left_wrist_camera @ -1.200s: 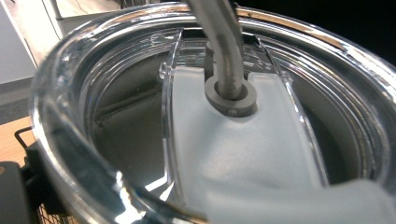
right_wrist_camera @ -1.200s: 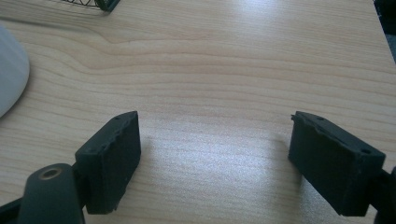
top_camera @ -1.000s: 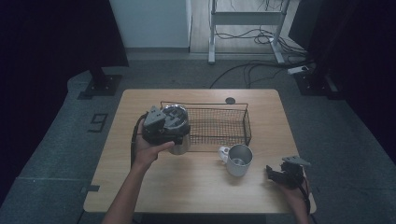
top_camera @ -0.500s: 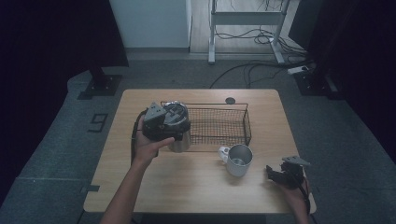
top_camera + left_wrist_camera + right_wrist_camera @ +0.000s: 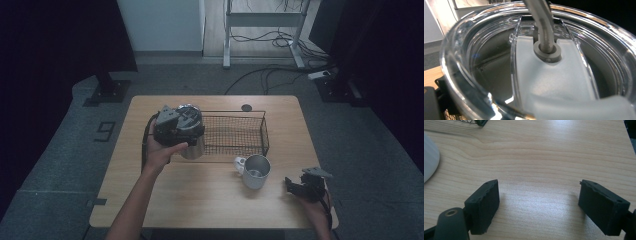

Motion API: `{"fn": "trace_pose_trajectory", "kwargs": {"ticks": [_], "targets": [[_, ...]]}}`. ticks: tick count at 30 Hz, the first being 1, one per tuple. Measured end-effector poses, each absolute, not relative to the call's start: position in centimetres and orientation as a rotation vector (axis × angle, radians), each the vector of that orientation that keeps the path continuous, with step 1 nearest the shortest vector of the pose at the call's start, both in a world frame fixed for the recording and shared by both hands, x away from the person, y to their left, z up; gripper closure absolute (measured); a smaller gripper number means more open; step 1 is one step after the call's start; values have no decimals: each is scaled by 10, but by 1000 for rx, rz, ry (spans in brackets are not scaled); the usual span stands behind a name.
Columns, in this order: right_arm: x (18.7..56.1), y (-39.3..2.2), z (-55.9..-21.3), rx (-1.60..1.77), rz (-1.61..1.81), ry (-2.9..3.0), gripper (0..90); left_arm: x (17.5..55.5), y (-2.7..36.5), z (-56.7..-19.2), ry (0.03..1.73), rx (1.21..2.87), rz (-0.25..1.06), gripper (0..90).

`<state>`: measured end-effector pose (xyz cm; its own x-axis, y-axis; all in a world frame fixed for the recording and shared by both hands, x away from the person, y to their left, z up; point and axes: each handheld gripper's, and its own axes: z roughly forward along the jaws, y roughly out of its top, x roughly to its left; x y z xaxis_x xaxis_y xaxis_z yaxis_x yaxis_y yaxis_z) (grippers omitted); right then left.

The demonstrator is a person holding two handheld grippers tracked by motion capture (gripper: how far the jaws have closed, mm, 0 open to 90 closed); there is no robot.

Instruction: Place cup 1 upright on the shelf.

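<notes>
A steel tumbler [image 5: 194, 148] with a clear lid [image 5: 549, 82] and a metal straw [image 5: 541, 22] is at the left end of the black wire basket [image 5: 265, 132]. My left gripper [image 5: 186, 129] is closed around the tumbler's top, and one black jaw sits against the lid's rim in the left gripper view. A metal mug [image 5: 256, 172] with a white handle stands in front of the basket's right end. My right gripper [image 5: 292, 186] rests low at the table's front right corner. In the right gripper view its jaws [image 5: 539, 205] stand wide apart over bare wood.
The wooden table [image 5: 200, 200] has bare room across its front. A small dark disc [image 5: 246, 107] lies behind the basket. The mug's side [image 5: 429, 157] and a basket corner [image 5: 477, 122] lie to the left of the right gripper. Cables and a metal stand are on the floor beyond.
My left hand has shifted the tumbler slightly toward the far side of the table. The right gripper and the mug have stayed put.
</notes>
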<state>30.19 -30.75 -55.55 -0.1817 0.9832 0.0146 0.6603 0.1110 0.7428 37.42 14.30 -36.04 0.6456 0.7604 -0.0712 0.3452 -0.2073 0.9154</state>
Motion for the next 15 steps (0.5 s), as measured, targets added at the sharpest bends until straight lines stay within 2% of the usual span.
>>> {"fn": "trace_pose_trajectory", "kwargs": {"ticks": [15], "targets": [[302,-308,-555,1593,860,1902,168,382,140,-357,894,1809,501,31]]}}
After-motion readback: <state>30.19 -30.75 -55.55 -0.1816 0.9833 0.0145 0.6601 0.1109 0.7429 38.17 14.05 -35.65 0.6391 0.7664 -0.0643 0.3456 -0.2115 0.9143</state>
